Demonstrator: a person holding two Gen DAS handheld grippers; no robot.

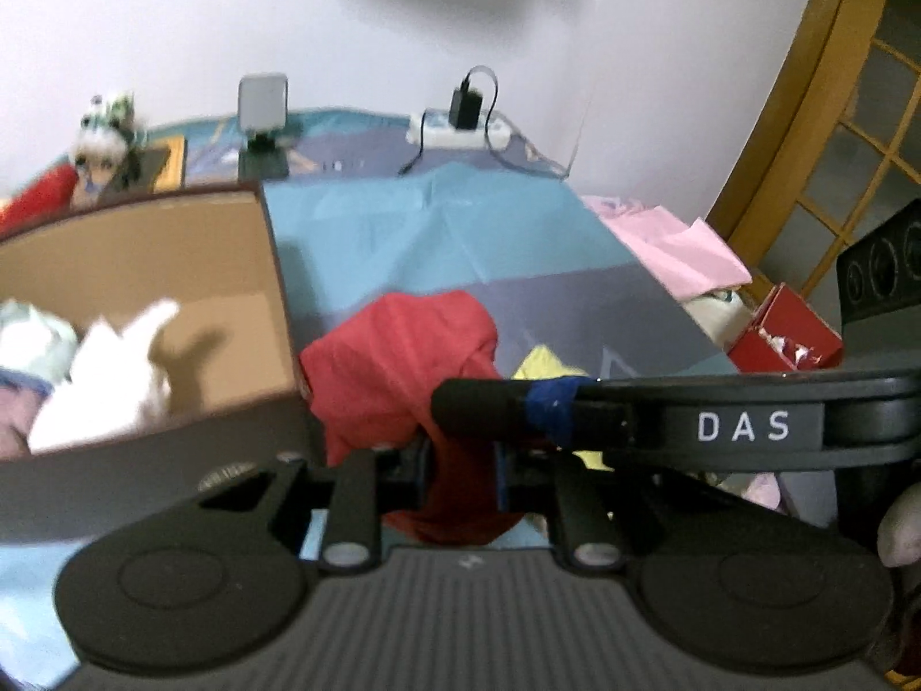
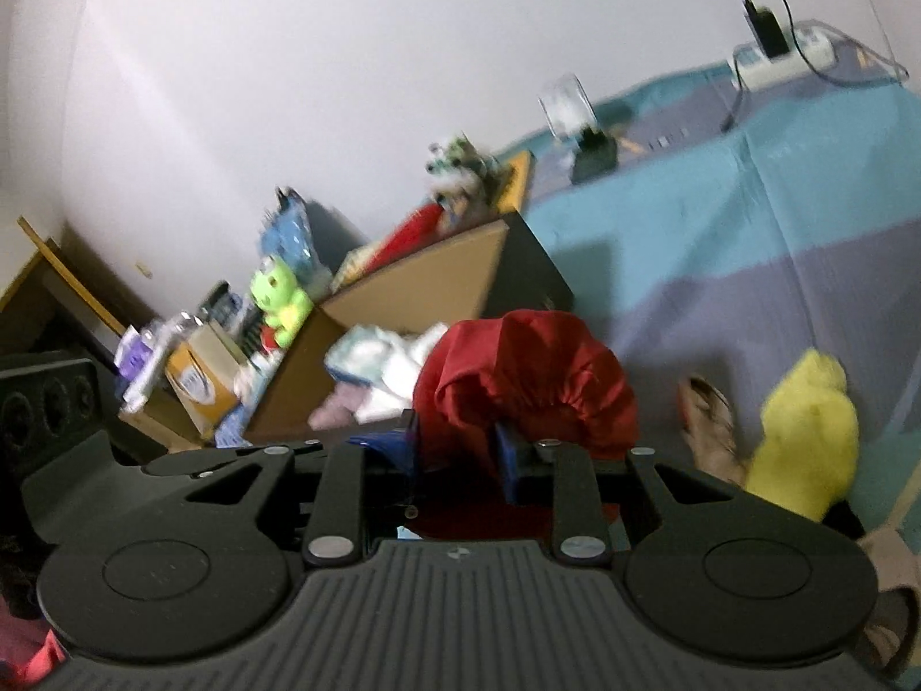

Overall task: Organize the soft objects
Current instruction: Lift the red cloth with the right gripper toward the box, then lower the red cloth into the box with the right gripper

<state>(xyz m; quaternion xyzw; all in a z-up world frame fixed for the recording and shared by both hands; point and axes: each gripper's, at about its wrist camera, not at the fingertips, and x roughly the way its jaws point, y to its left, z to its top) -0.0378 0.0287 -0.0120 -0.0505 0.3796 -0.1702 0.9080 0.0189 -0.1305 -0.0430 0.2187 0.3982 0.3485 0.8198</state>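
A red cloth [image 1: 403, 357] hangs bunched over the blue and grey bedspread [image 1: 460, 230], just right of an open cardboard box [image 1: 172, 265]. My left gripper [image 1: 460, 460] is shut on its lower fold. My right gripper [image 2: 455, 455], with blue-taped fingers [image 2: 509, 460], is shut on the same red cloth [image 2: 529, 380]; one of its fingers [image 1: 518, 409] crosses the left wrist view from the right. White and pale soft items [image 1: 103, 368] lie in the box [image 2: 414, 282]. A yellow plush [image 2: 806, 437] lies to the right on the spread.
A power strip with a charger [image 1: 460, 126] and a small white device on a stand [image 1: 263, 109] sit by the far wall. Pink cloth [image 1: 673, 247] and a red carton [image 1: 788, 334] are at the right edge. A green frog plush [image 2: 282, 299] sits among clutter left of the box.
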